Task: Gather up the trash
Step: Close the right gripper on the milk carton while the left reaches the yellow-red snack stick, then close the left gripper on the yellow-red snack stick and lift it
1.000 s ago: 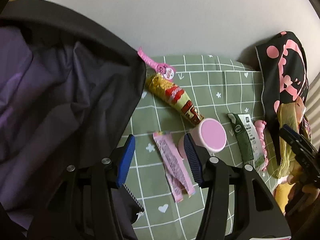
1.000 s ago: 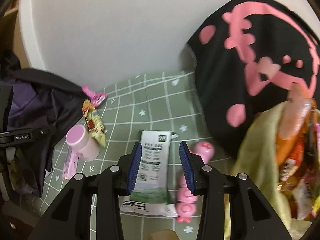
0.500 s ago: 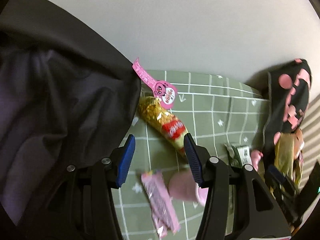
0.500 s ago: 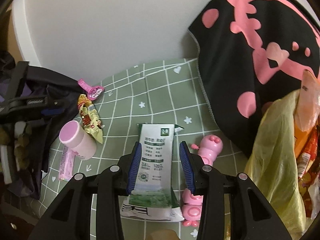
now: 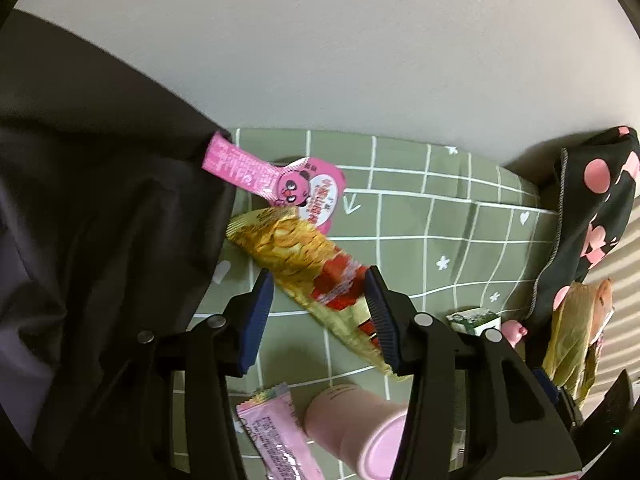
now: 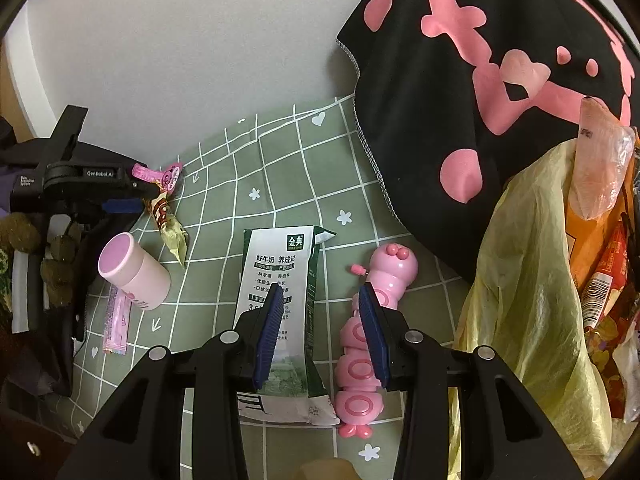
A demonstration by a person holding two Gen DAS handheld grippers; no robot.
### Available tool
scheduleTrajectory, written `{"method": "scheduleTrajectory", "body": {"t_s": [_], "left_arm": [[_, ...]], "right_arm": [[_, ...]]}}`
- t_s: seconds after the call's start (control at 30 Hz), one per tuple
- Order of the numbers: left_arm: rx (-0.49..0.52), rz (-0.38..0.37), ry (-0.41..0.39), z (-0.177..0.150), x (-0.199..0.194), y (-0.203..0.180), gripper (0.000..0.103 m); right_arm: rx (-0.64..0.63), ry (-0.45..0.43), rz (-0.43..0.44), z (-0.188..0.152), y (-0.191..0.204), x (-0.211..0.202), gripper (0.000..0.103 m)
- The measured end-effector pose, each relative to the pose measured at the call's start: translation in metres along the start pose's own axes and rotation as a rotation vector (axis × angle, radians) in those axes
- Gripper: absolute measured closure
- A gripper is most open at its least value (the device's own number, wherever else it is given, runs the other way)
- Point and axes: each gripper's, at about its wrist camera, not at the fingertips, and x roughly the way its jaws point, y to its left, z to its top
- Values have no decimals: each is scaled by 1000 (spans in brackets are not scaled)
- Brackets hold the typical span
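Note:
My left gripper (image 5: 318, 292) is open, its jaws on either side of a gold and red snack wrapper (image 5: 308, 268) lying on the green checked cloth (image 5: 440, 220). A pink panda-print wrapper (image 5: 304, 192) lies just beyond it. A pink cup (image 5: 352, 428) on its side and a pink sachet (image 5: 276, 436) lie below the fingers. My right gripper (image 6: 320, 316) is open above a flattened green and white milk carton (image 6: 280, 280). A yellow-green trash bag (image 6: 540, 300) with wrappers inside sits at the right.
A pink caterpillar toy (image 6: 376, 320) lies right of the carton. A black cloth with pink print (image 6: 480, 100) covers the right back. A dark jacket (image 5: 100, 240) fills the left. A pale wall (image 5: 320, 40) stands behind the cloth.
My left gripper has moved forward from the pink sachet and cup to the gold snack wrapper. My right gripper has stayed open over the milk carton, drawing back slightly.

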Motion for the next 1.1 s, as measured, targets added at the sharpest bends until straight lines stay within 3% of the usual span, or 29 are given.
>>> {"method": "scheduleTrajectory", "body": {"t_s": [0.3,0.5,0.8,0.97,1.1], "left_arm": [[-6,20,21,6,14,-5,58],[15,-13,-11,4,2,-14,97],[59,-43,-105,0,-52,-16,99],[50,-27,-82,-3,-47,-8,99],[15,-54,-37,-3,-37,6,75]], "right_arm": [[-25,6,7,0,5,1,66],[-12,12,48,3,2,2,66],[-40,83,88,15,16,34,66],[-6,115,88,15,18,49,60],[8,138,111,16,23,62,56]]}}
